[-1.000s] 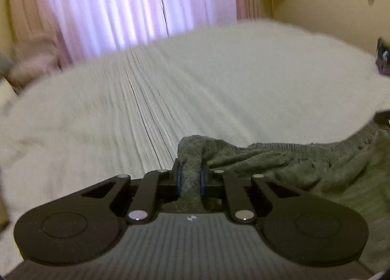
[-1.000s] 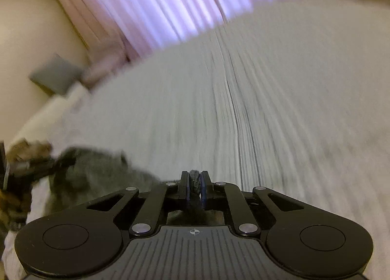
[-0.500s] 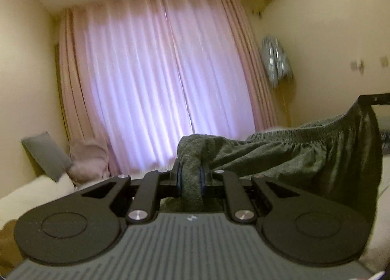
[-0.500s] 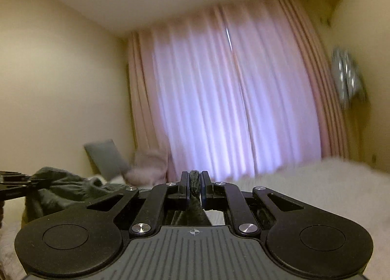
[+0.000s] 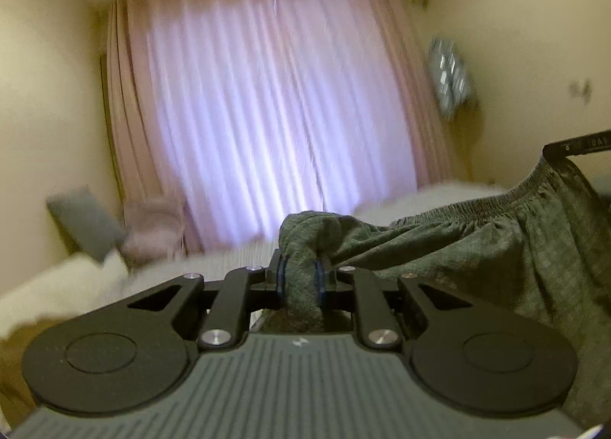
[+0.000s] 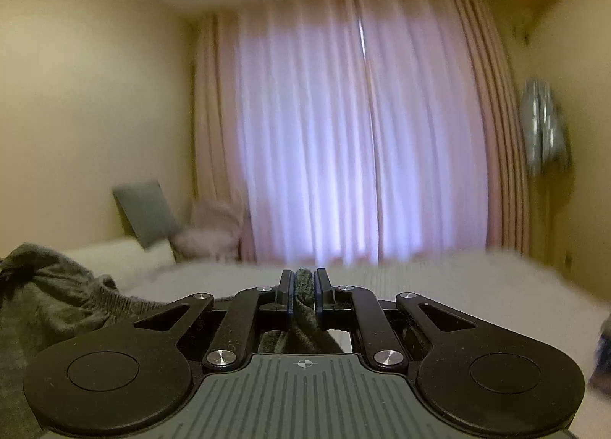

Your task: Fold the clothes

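A dark grey-green garment [image 5: 477, 248] with an elastic waistband hangs stretched between my two grippers, held up above the bed. My left gripper [image 5: 300, 271] is shut on a bunched corner of it; the cloth runs right to the other gripper's tip [image 5: 573, 147] at the frame edge. My right gripper [image 6: 304, 284] is shut on the other corner of the garment [image 6: 49, 294], which drapes off to the left and under the gripper.
A white bed [image 6: 439, 286] lies below and ahead. Pink curtains [image 6: 343, 141] cover the window behind it. A grey cushion [image 6: 143, 212] and a pink pillow [image 6: 214, 227] lean at the back left. A silvery thing [image 6: 544, 129] hangs at the right wall.
Both grippers lifted with the garment: a second ago the cameras looked down on the bed, now they face the curtains. The grip on the cloth is unchanged.
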Demonstrator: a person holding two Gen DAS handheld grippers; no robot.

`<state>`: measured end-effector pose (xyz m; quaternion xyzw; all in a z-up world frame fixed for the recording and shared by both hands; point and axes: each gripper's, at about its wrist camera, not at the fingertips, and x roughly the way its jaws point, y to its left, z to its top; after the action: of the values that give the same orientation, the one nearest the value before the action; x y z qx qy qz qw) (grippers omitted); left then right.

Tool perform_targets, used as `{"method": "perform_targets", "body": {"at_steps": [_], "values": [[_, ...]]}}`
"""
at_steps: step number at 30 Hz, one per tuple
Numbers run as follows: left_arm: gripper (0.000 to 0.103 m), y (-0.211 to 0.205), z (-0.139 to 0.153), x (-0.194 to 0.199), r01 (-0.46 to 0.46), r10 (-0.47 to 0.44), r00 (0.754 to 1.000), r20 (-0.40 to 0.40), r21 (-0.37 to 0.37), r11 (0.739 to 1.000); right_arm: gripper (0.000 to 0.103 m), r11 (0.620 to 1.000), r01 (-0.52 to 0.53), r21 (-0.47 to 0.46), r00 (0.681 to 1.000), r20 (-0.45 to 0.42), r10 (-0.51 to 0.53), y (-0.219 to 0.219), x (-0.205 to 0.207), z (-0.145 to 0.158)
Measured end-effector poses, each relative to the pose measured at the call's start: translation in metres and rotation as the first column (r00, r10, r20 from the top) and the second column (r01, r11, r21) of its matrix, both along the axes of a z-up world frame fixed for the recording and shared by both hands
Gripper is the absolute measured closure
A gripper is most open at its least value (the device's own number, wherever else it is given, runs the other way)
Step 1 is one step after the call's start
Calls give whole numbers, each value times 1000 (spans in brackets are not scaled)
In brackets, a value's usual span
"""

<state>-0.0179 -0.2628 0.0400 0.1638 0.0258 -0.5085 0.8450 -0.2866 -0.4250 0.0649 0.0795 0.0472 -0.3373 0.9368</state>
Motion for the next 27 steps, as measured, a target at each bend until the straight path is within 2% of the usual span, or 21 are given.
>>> {"method": "perform_targets", "body": {"at_steps": [1, 2, 3, 4, 5, 7, 9, 12, 13, 15, 18, 20, 23, 24, 25, 26, 27], "values": [[78, -25, -24, 11, -11, 12, 1000, -16, 67, 998, 95, 999, 4, 45, 1000, -31, -3, -21, 19, -19], [66, -45, -45, 21, -13, 18, 999, -37, 136, 991, 95, 996, 13, 83, 998, -61, -8, -41, 34, -40], [65, -65, -71, 33, -22, 35, 998, -58, 220, 975, 94, 991, 25, 131, 995, -99, -12, -61, 51, -60], [65, -86, -98, 45, -29, 55, 995, -77, 305, 952, 84, 979, 42, 199, 990, -144, -14, -83, 65, -84], [65, -95, -117, 56, -35, 74, 992, -98, 356, 934, 60, 962, 63, 266, 982, -188, -12, -104, 80, -107], [66, -108, -152, 76, -42, 114, 984, -136, 445, 894, 37, 922, 82, 378, 976, -218, 2, -137, 91, -149], [67, -115, -165, 95, 1, 113, 966, -234, 439, 898, 38, 882, 93, 463, 976, -219, 12, -160, 89, -185], [65, -133, -159, 117, 99, 51, 927, -371, 372, 923, 38, 877, 107, 467, 970, -243, 11, -173, 70, -208], [65, -147, -157, 121, 132, 20, 918, -396, 353, 926, 38, 873, 99, 478, 968, -248, 26, -178, 62, -213], [59, -174, -162, 136, 225, -60, 898, -435, 338, 914, 38, 862, 81, 501, 967, -249, 54, -187, 48, -222], [56, -209, -183, 141, 363, -163, 861, -481, 358, 860, 38, 847, 36, 530, 969, -227, 101, -197, 26, -226], [55, -234, -201, 149, 395, -164, 844, -511, 385, 834, 38, 839, 5, 544, 967, -216, 134, -204, 25, -229], [53, -242, -228, 154, 396, -119, 817, -564, 400, 827, 38, 827, -20, 562, 955, -233, 181, -207, 26, -235], [55, -243, -236, 155, 400, -106, 805, -584, 402, 824, 38, 822, -31, 568, 951, -236, 199, -210, 33, -239], [59, -245, -242, 155, 421, -107, 781, -616, 391, 819, 38, 816, -41, 577, 947, -237, 216, -212, 40, -244], [73, -248, -249, 156, 443, -110, 754, -648, 377, 814, 38, 806, -51, 590, 944, -235, 232, -213, 46, -250], [86, -247, -252, 155, 451, -120, 741, -661, 358, 818, 38, 792, -60, 607, 940, -232, 249, -215, 54, -256]]}}
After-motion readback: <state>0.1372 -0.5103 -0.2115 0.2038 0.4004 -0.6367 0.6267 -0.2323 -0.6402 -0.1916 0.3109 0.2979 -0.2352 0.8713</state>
